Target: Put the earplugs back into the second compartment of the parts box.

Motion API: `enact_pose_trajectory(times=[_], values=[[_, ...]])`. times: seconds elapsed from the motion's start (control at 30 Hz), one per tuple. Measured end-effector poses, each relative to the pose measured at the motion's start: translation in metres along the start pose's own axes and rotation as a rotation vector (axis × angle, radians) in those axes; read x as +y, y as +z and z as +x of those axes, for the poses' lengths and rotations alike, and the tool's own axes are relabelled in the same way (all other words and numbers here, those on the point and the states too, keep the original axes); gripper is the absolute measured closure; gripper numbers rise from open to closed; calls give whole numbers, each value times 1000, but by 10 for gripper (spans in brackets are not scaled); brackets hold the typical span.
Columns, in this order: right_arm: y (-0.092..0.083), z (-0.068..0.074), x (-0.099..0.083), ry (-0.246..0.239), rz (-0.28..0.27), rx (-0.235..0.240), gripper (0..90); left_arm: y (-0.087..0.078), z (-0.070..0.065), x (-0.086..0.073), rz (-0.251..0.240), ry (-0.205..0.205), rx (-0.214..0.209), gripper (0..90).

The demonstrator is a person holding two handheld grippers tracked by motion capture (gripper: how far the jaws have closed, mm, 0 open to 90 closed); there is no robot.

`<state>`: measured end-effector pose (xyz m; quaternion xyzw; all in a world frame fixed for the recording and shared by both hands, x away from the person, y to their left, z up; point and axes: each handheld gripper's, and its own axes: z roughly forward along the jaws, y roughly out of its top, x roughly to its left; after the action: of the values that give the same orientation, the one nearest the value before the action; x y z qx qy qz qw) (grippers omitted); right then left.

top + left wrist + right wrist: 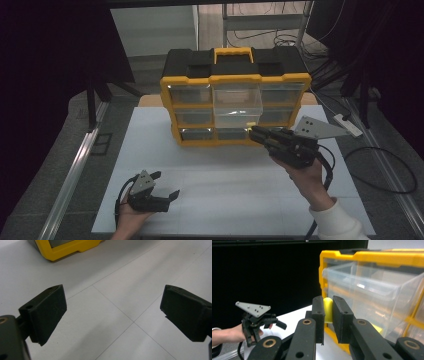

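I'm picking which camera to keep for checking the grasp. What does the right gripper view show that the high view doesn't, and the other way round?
Right gripper view alone: a small yellow piece pinched between the right claw's pads, just in front of the pulled-out clear drawer.

High view alone: the whole yellow organizer with its black lid and handle, and the white table.

Both: the open left claw, and that clear drawer.

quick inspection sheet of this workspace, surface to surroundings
surface: white table, thin seams, bare.
job's things: yellow organiser at the far edge, clear middle drawer pulled out; small yellow piece in the right gripper.
clutter: nothing seen.
grippers: right gripper shut on the piece by the drawer; left gripper open, low over the table.
cables: black cable looped on the floor at right.
surroundings: dark curtains, metal rail.
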<state>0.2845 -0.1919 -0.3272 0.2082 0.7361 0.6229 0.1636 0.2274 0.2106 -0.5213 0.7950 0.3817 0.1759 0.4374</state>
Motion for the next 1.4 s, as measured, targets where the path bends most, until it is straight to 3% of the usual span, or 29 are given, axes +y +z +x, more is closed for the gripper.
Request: enact_pose_trajectory(times=[0.4,0.67,0.87,1.17,1.3,1.4], values=[[11,-9,23,-4,-11,-4,796,0,0,0,1,1,0,69],[20,-29,36,12,-12,-48,796,0,0,0,1,0,-1,69],[28,-48,44,56,-15,-73,795,1,0,0,3,2,1,69],[52,-61,53,56,37,-91,783,1,1,-1,3,1,-2,69],[58,-59,51,22,57,-100,583,0,1,-1,1,-4,-3,69],[54,-55,51,2,31,-118,443,0,1,-1,0,-5,-4,69]])
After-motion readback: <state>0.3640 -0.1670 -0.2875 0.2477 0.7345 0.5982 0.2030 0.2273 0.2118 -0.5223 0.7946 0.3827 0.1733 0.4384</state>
